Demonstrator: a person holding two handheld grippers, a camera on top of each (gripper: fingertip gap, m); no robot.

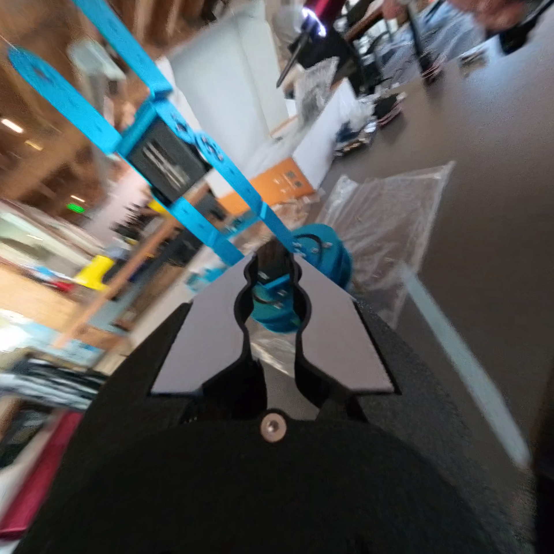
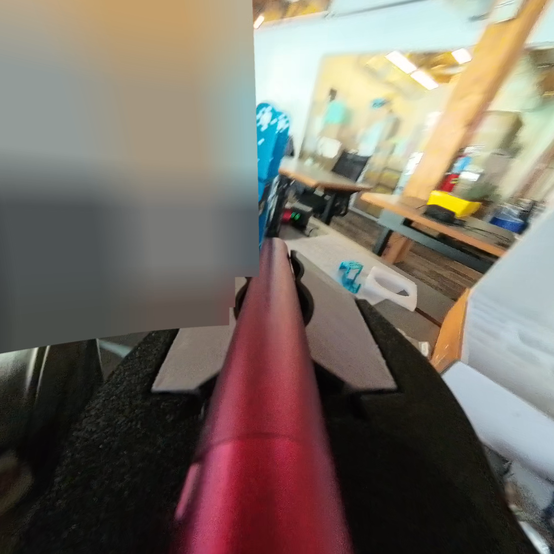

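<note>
Two hand-held grippers show, one per wrist view. The left hand-held gripper point(image 1: 273, 271) is clenched on the base of a blue metal bracket assembly point(image 1: 180, 156), whose arms rise up and to the left, clear of the dark counter point(image 1: 494, 209). A clear plastic bag point(image 1: 386, 215) lies just beyond. The right hand-held gripper point(image 2: 269, 269) grasps a red metallic cylinder point(image 2: 263, 389) running along its fingers; a small blue bracket point(image 2: 350, 275) and a white plastic part point(image 2: 392, 290) sit side by side on the counter ahead.
</note>
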